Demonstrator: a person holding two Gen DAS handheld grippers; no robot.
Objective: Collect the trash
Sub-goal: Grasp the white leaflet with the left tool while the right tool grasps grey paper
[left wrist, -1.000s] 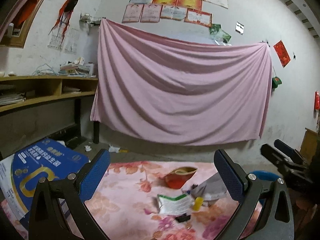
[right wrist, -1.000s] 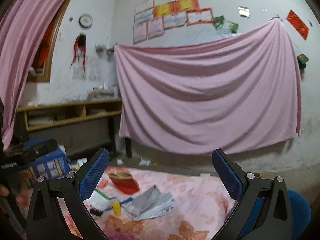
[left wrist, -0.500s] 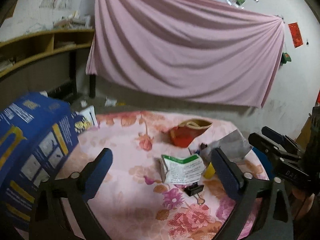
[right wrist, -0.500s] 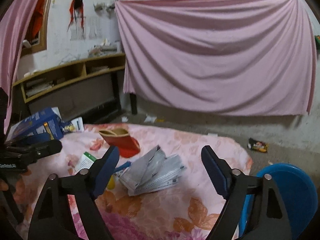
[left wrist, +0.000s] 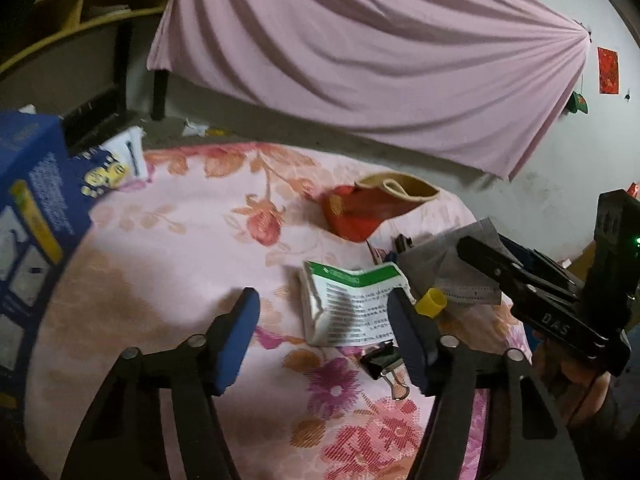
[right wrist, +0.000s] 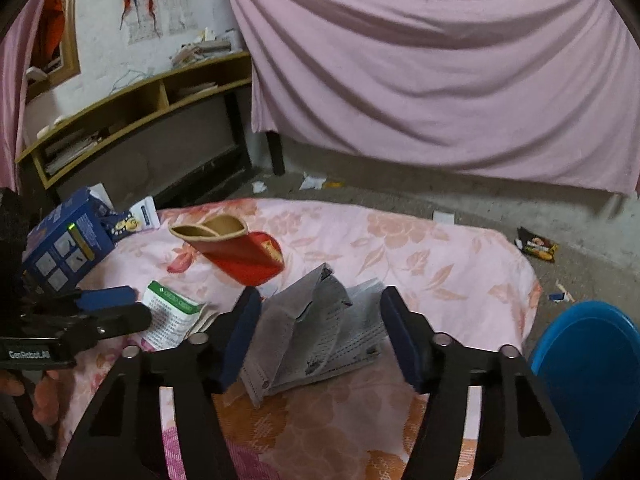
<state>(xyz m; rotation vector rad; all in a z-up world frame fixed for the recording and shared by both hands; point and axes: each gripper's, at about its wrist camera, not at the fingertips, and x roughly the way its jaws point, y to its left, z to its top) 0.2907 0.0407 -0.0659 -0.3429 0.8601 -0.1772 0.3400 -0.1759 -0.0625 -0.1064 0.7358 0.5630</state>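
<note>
A pink floral cloth (left wrist: 168,248) covers the table, and a large pink sheet (right wrist: 440,72) is hung on the wall behind it, across the top of both views. In the upper left of the right wrist view a wooden shelf (right wrist: 132,100) is seen.

The trash is scattered on the cloth. In the left wrist view a green-and-white packet (left wrist: 352,304) lies at the centre; above it a red paper pouch (left wrist: 368,208) is tipped on its side. A small yellow cap (left wrist: 431,302) lies just right of the packet, and a black binder clip (left wrist: 382,360) lies below it. A blue box (left wrist: 28,216) stands at the left edge.

The left gripper (left wrist: 324,336) is held over the cloth with its jaws half apart – they have just been closing, and nothing is pressed between them; the packet is seen in the gap but is not touched.

In the right wrist view the right gripper (right wrist: 316,336) is pointed at a pile of grey face masks (right wrist: 316,332) at the centre. Its jaws have just been closing too, but stand apart on both sides of the pile – no grasp is seen. A blue bin (right wrist: 588,368) is at the lower right edge.
</note>
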